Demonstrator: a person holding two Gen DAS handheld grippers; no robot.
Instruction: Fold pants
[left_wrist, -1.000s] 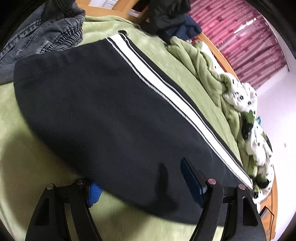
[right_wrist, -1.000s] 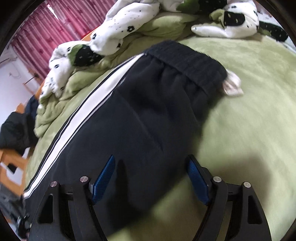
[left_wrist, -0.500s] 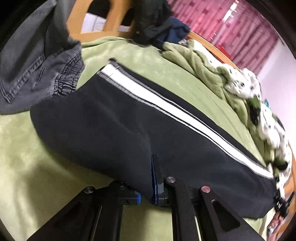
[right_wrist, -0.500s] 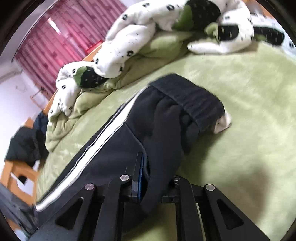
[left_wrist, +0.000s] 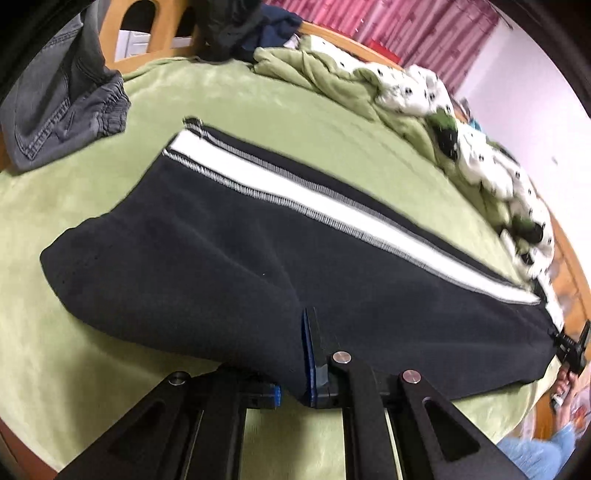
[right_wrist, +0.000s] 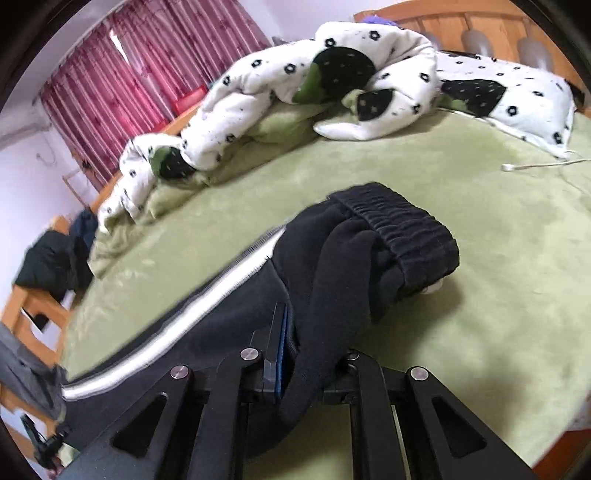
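Your left gripper (left_wrist: 295, 373) sits low over the green blanket (left_wrist: 288, 107), its 2 fingers drawn almost together and pinching a fold of the near edge of the black pants (left_wrist: 207, 266); the blue pad of 1 finger (left_wrist: 308, 365) presses flat against the cloth. Your right gripper (right_wrist: 299, 365) is posed the same way at the other end, jaws nearly closed on a bunched ridge of the pants (right_wrist: 332, 280) just short of the ribbed waistband (right_wrist: 399, 229), which lifts off the blanket there. The pants lie stretched on the bed, their long axis running across both views: from the left wrist, the white side stripe (left_wrist: 332, 210) runs from the hem at upper left toward the waist at lower right. A grey denim garment (left_wrist: 62, 107) lies beyond the hem, apart from it. A white patterned quilt (right_wrist: 332, 88) is heaped along the far side of the bed.
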